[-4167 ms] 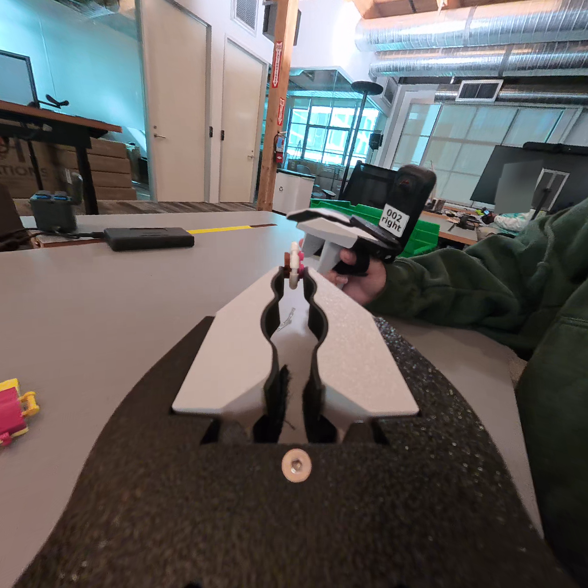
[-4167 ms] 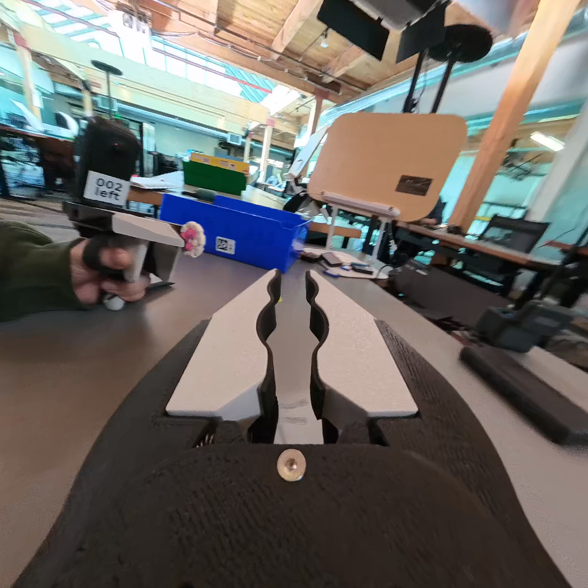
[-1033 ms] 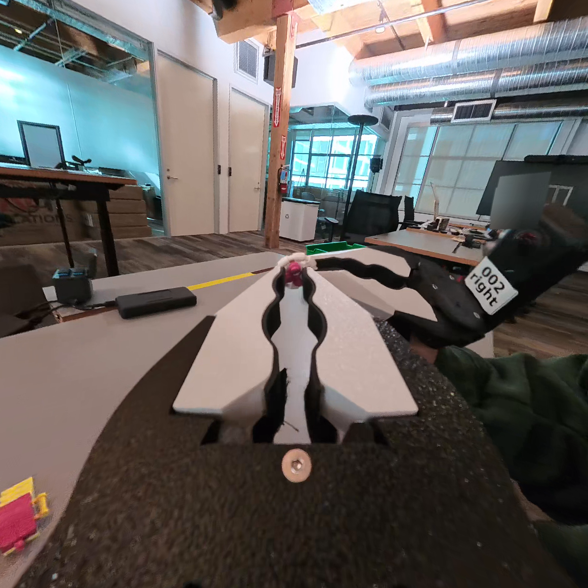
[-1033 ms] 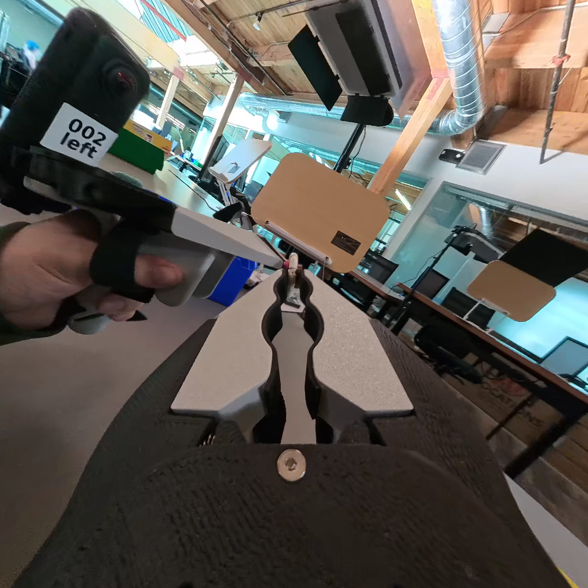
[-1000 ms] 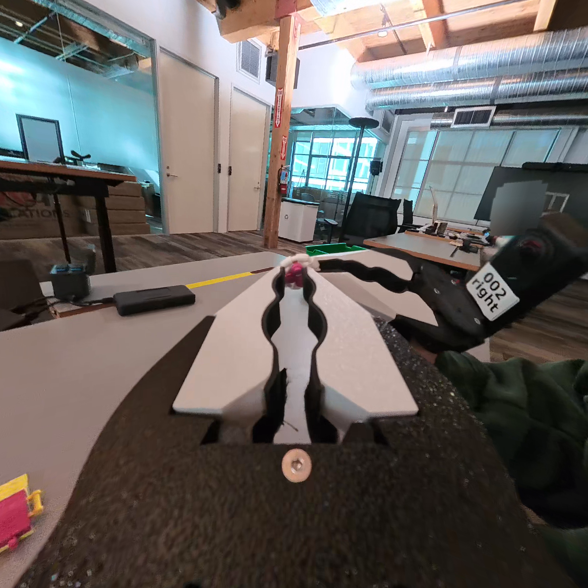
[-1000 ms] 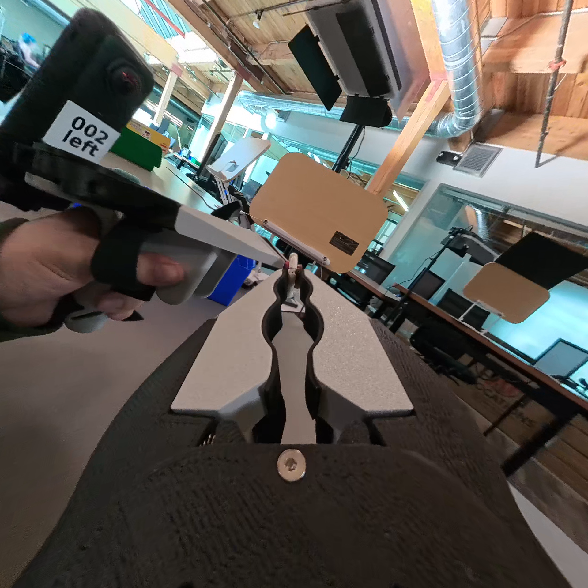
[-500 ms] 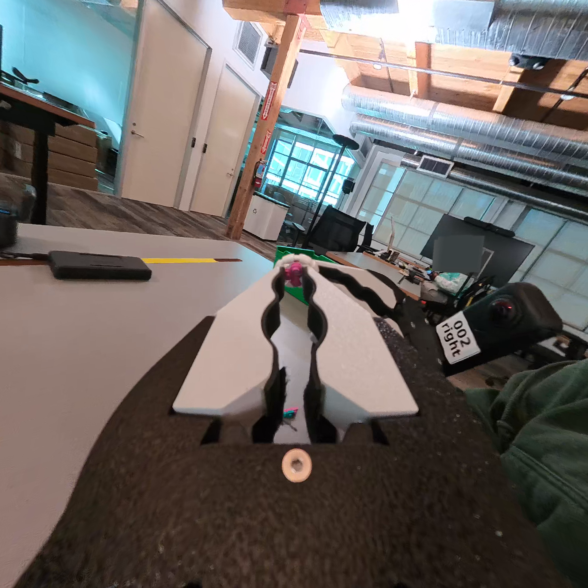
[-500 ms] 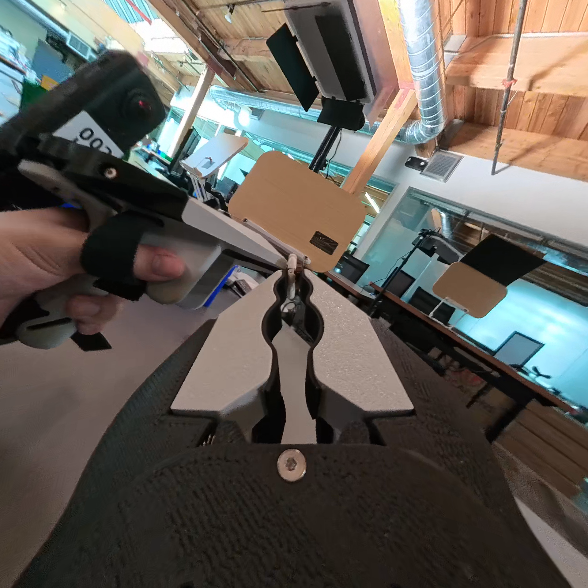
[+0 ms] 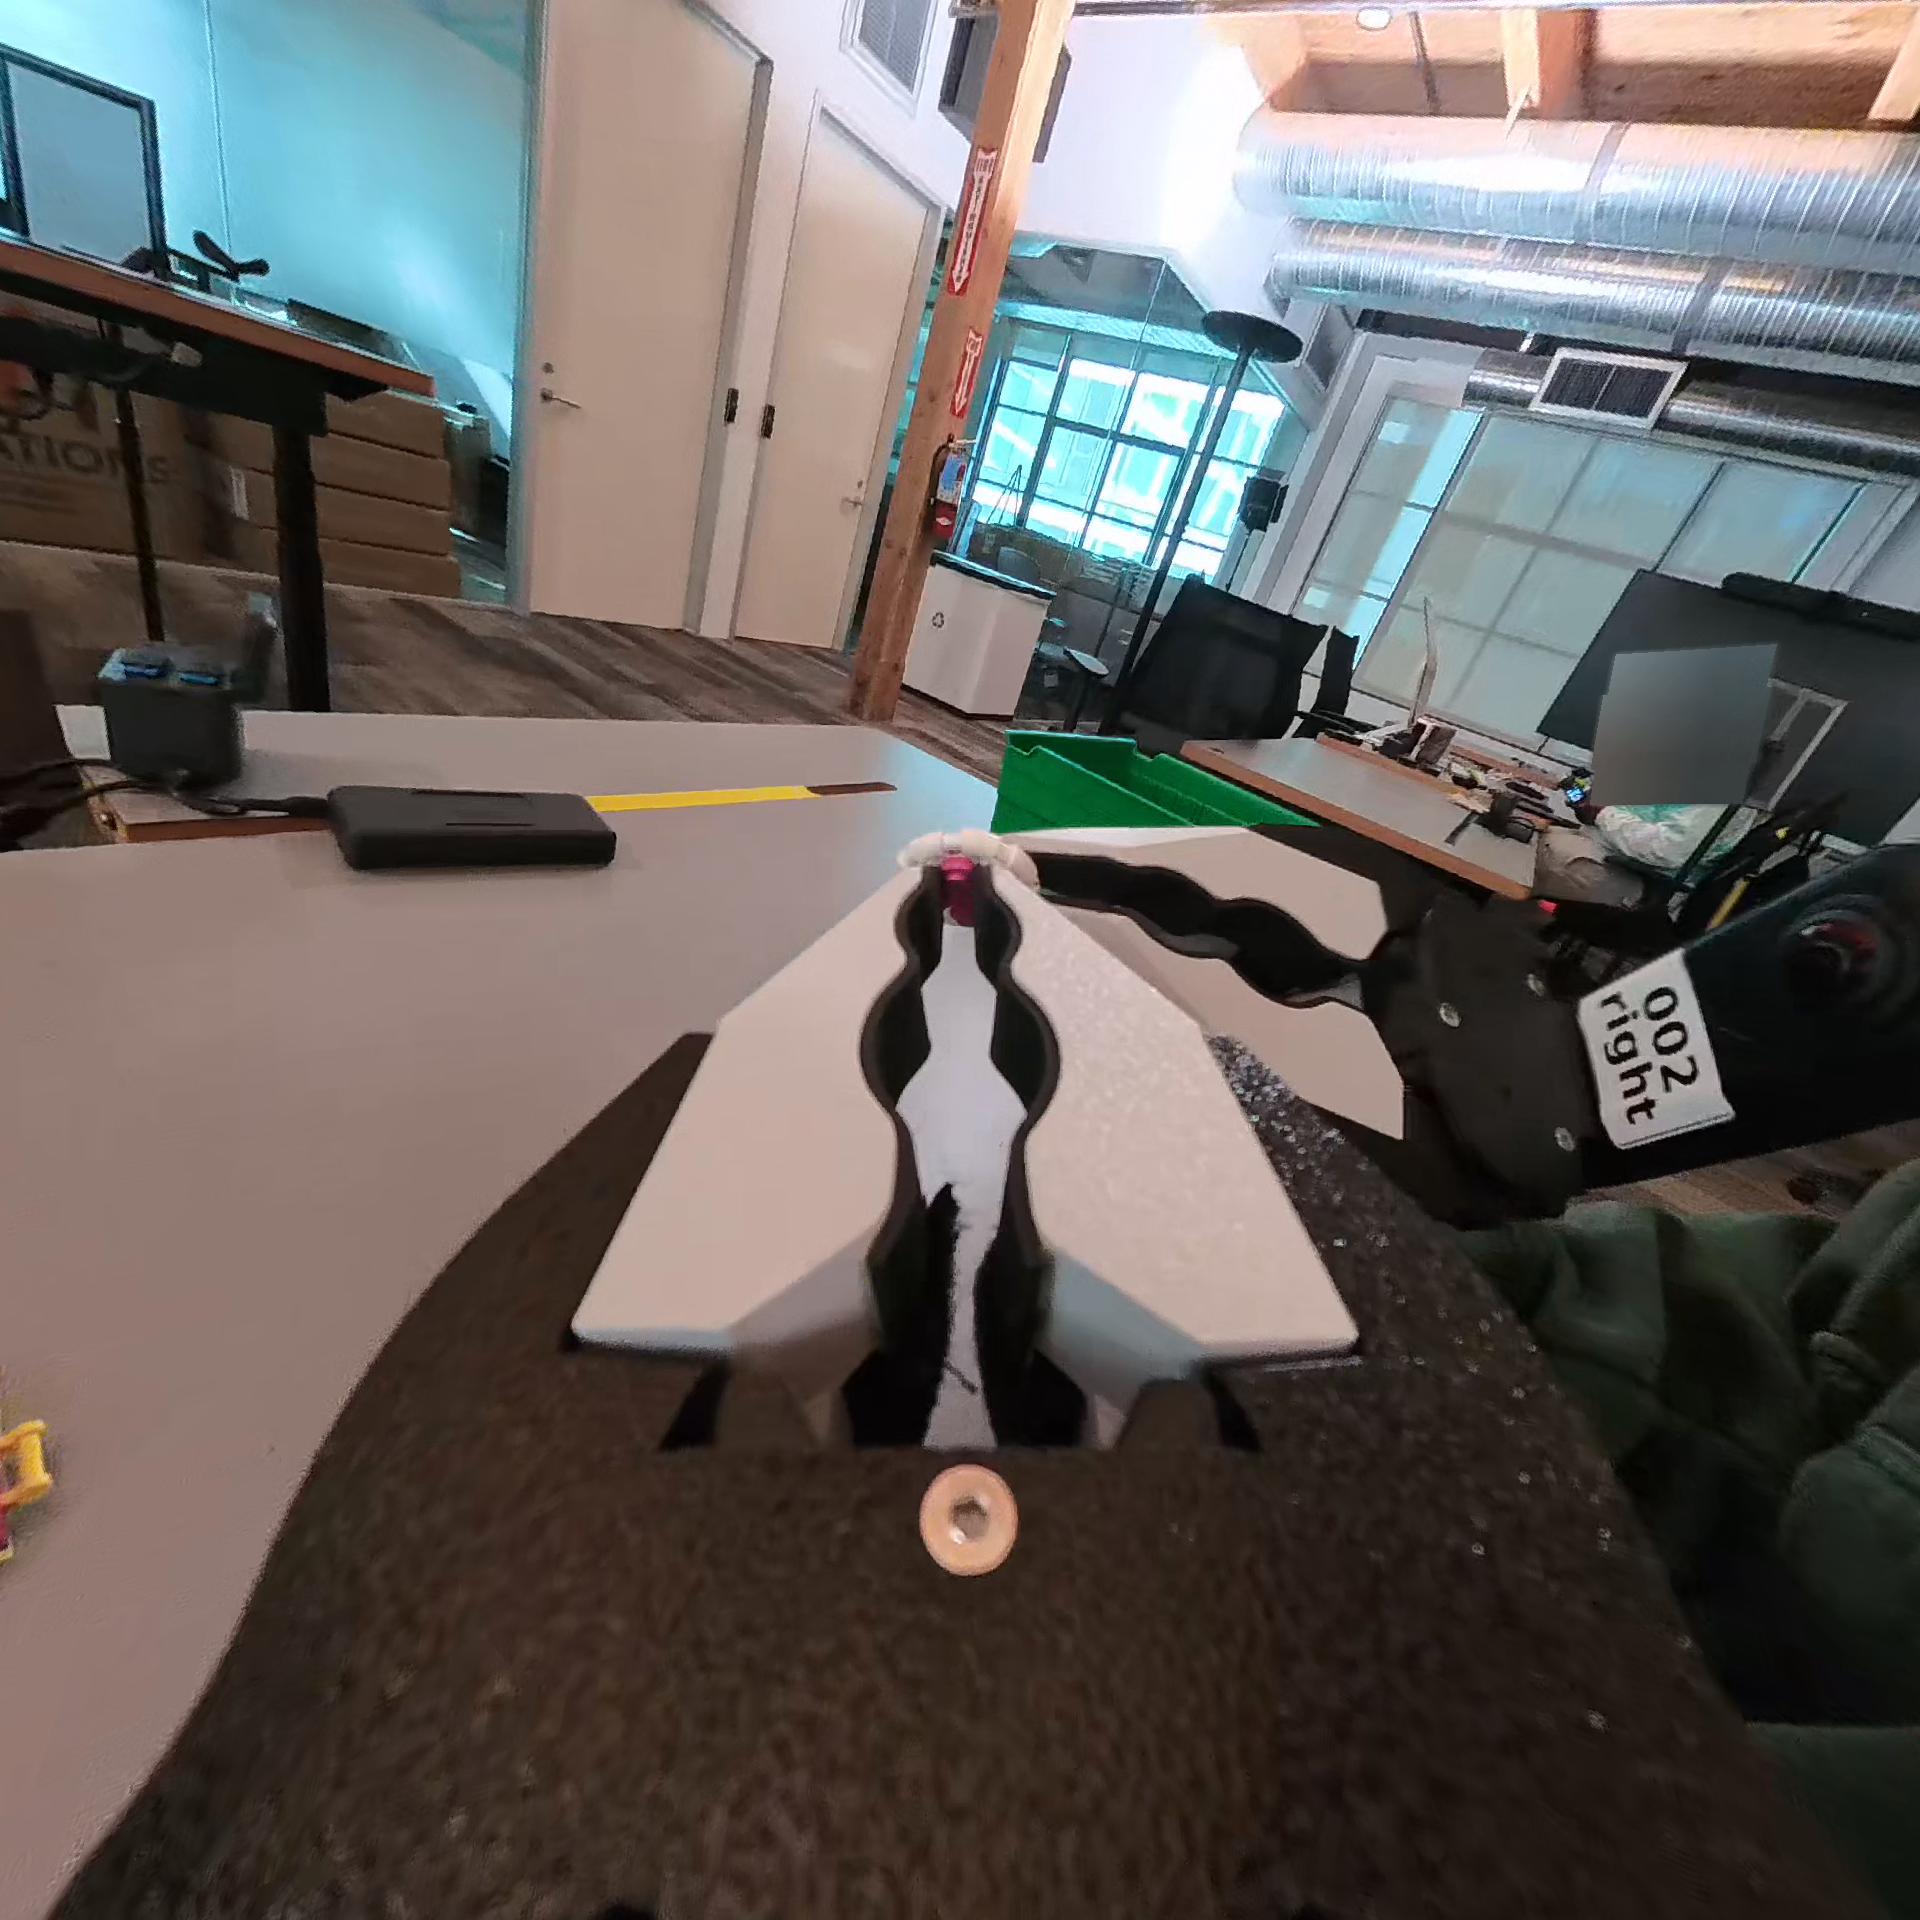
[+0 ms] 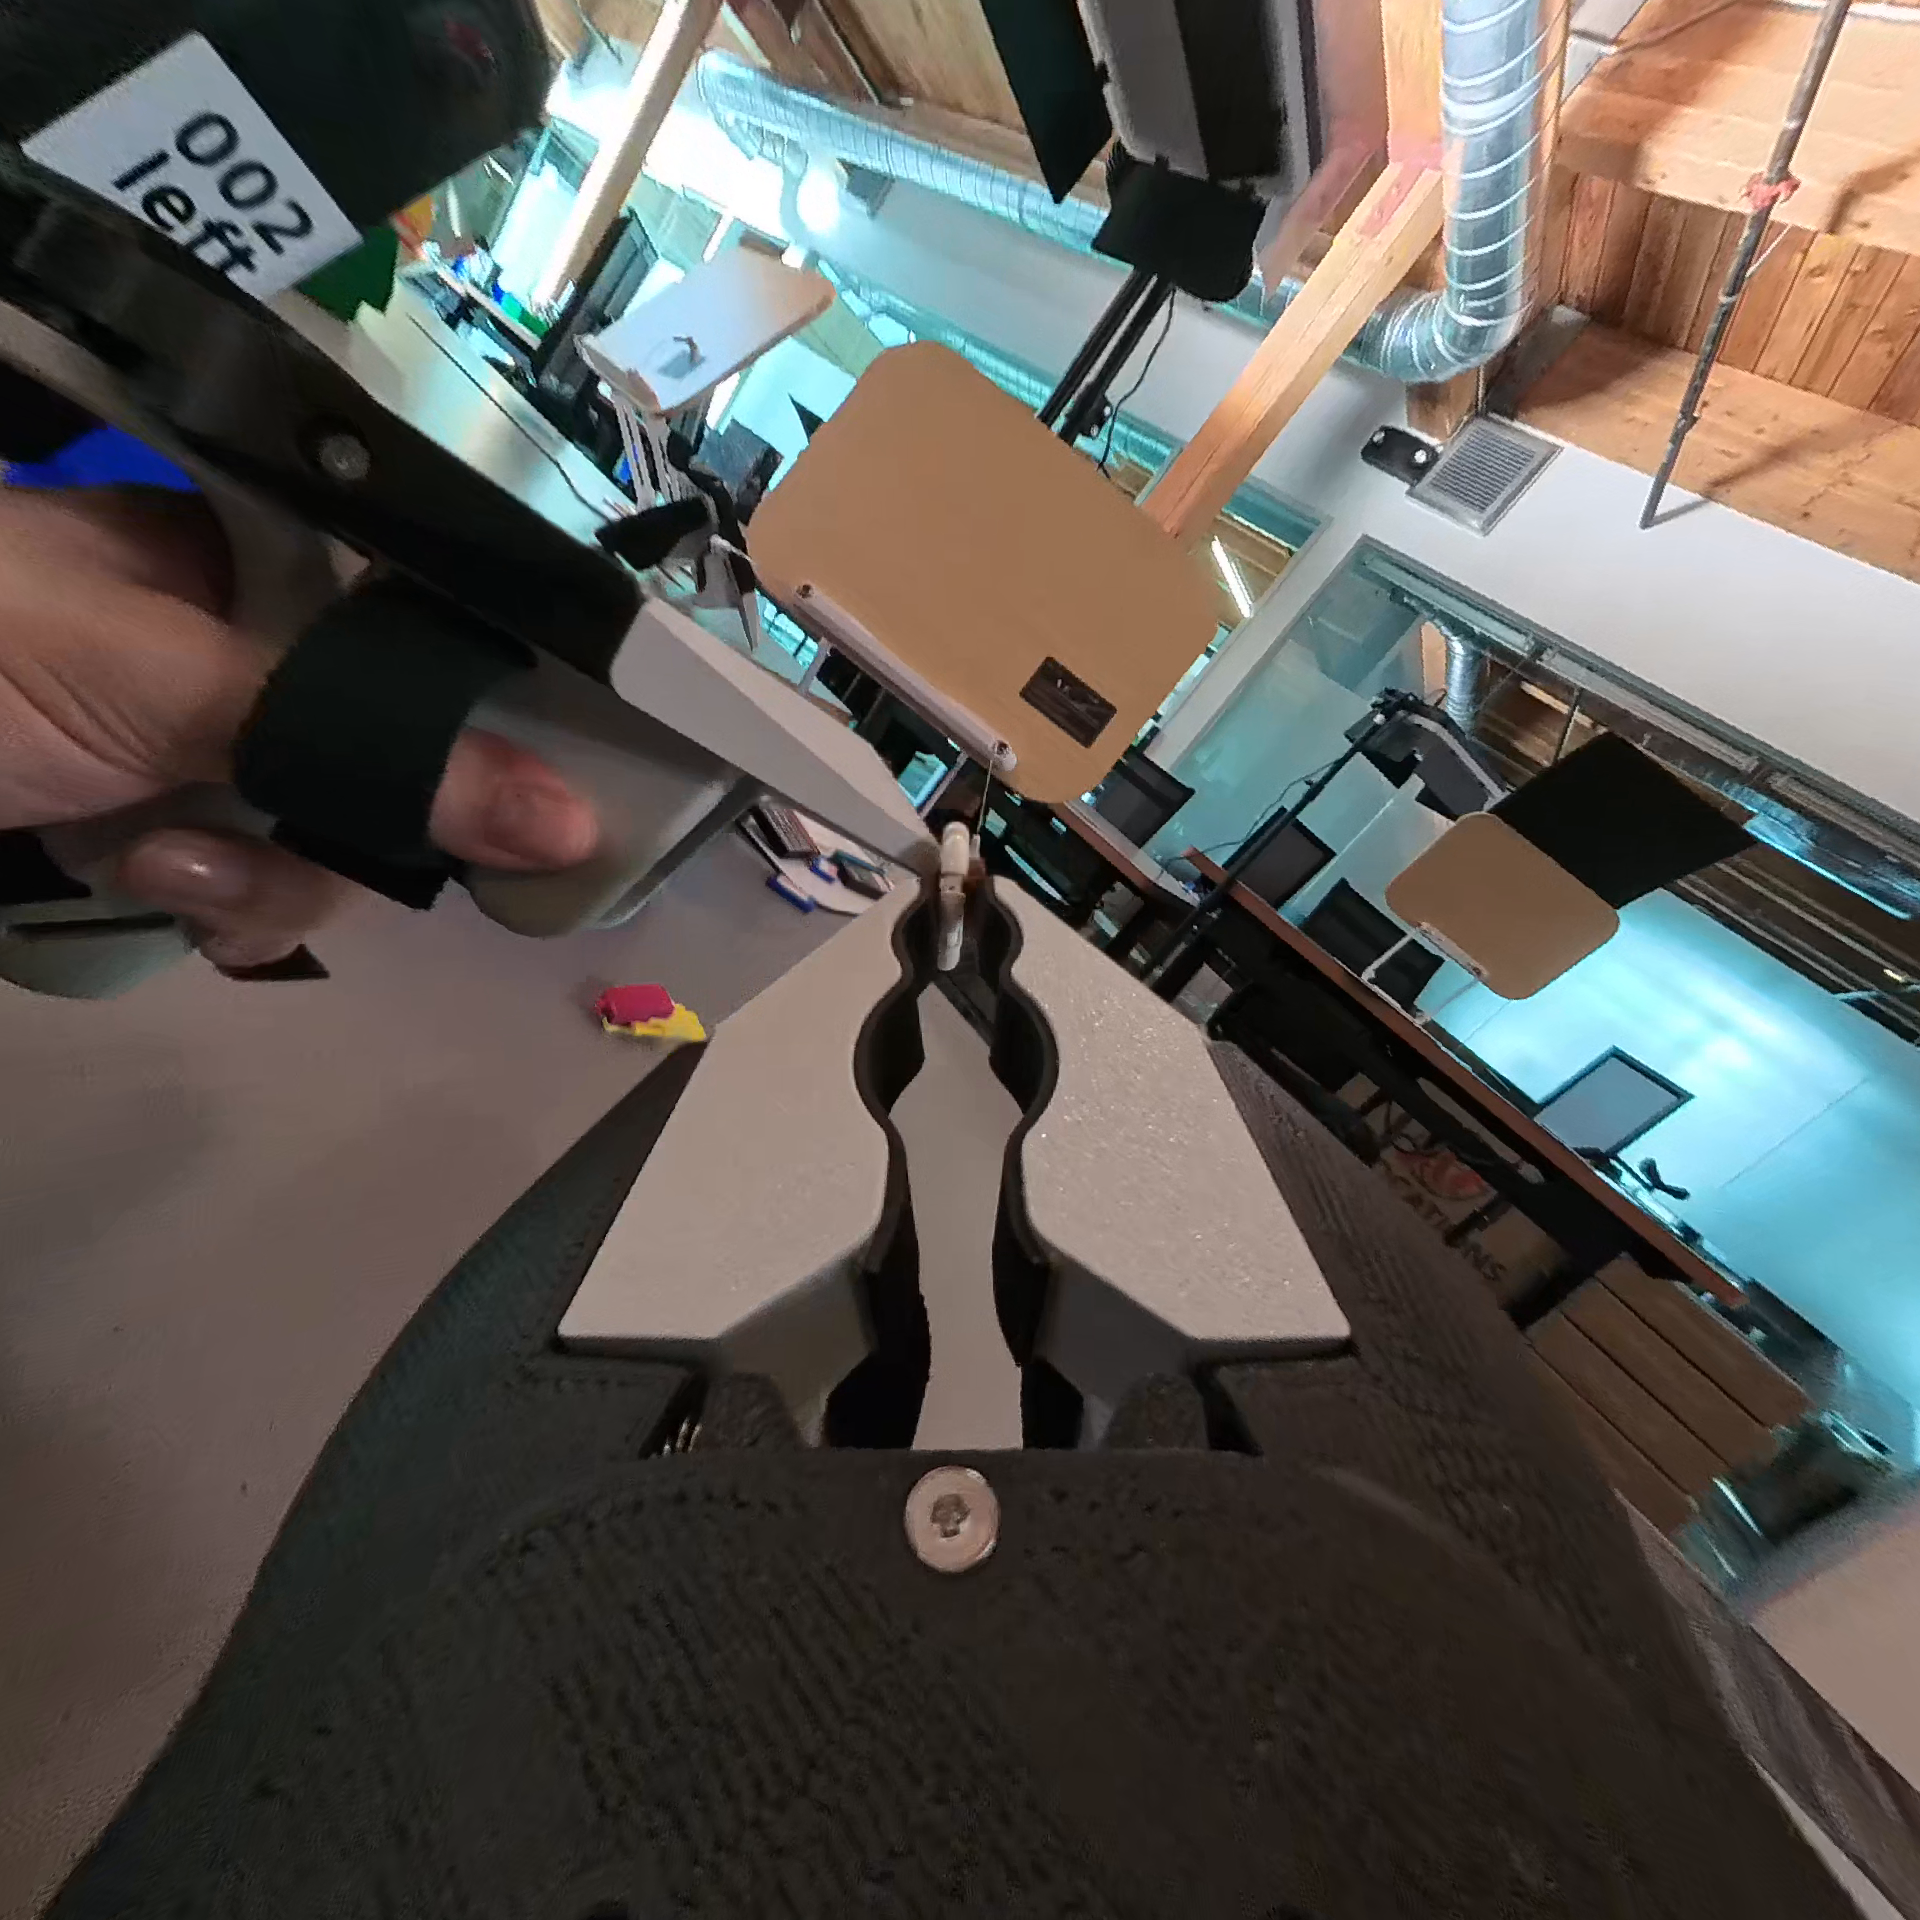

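My left gripper (image 9: 958,875) is shut on a small pink piece (image 9: 958,896) at its tips, held above the grey table (image 9: 312,1039). A thin white piece (image 9: 966,844) lies across the top of the pink one. My right gripper (image 10: 951,896) is shut on that white piece (image 10: 948,920). It comes in from the right in the left wrist view (image 9: 1029,864), tip to tip with the left gripper. In the right wrist view the left gripper (image 10: 920,844) comes in from the left, held by a hand (image 10: 104,707).
A black power bank (image 9: 468,826), a small charger box (image 9: 171,712) and a yellow tape strip (image 9: 707,798) sit at the table's far side. A green bin (image 9: 1122,790) stands beyond. A red and yellow toy (image 10: 644,1013) lies on the table. A green sleeve (image 9: 1714,1403) is at right. Only a small space, under 4 cm, lies between the two pairs of fingers.
Both grippers stay shut and joined at the tips. The pair has swung and rolled, so the right view now tilts and shows the table with the red and yellow toy.
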Motion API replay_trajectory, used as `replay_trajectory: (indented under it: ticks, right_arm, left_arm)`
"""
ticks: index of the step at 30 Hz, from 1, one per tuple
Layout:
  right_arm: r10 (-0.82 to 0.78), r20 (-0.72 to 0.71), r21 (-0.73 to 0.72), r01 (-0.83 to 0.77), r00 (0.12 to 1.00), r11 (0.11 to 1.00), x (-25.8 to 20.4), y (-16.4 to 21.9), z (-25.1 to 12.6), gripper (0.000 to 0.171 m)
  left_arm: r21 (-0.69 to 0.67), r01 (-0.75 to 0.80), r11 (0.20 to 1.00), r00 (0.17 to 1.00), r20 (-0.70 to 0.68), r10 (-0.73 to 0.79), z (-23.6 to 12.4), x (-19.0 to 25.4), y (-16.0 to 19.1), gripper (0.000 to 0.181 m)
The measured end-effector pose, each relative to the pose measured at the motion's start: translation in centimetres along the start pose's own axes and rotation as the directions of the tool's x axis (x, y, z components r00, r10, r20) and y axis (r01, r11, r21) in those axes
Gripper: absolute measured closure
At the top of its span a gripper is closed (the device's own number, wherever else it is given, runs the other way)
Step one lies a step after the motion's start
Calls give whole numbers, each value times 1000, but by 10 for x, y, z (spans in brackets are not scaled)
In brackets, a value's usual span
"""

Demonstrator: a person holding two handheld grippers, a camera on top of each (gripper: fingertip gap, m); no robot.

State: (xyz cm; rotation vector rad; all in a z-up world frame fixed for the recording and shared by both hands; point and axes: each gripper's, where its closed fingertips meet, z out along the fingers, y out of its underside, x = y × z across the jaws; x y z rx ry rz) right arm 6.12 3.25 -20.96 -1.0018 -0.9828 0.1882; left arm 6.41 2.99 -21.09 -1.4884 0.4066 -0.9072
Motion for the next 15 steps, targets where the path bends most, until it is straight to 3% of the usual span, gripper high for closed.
replay_trajectory:
  ticks: [1,4,8,12,15]
  right_arm:
    - [0,-35,-18,-1,999,1000,5,3,0,167]
    - [153,-149,-26,-158,977,987,46,19,-9,167]
    - [369,0,53,-369,929,928,37,17,-8,166]
    - [387,82,76,-393,918,916,20,11,-4,166]
    - [366,92,80,-373,926,924,15,9,-3,166]
  left_arm:
    - [-5,3,1000,1000,4,-3,0,-2,2,178]
    - [-2,-6,1000,998,65,6,-12,-18,3,181]
    - [30,105,994,994,14,-106,-18,-23,5,181]
    - [25,78,997,993,-90,-75,-6,-1,1,181]
    - [13,39,999,995,-95,-38,0,6,1,181]
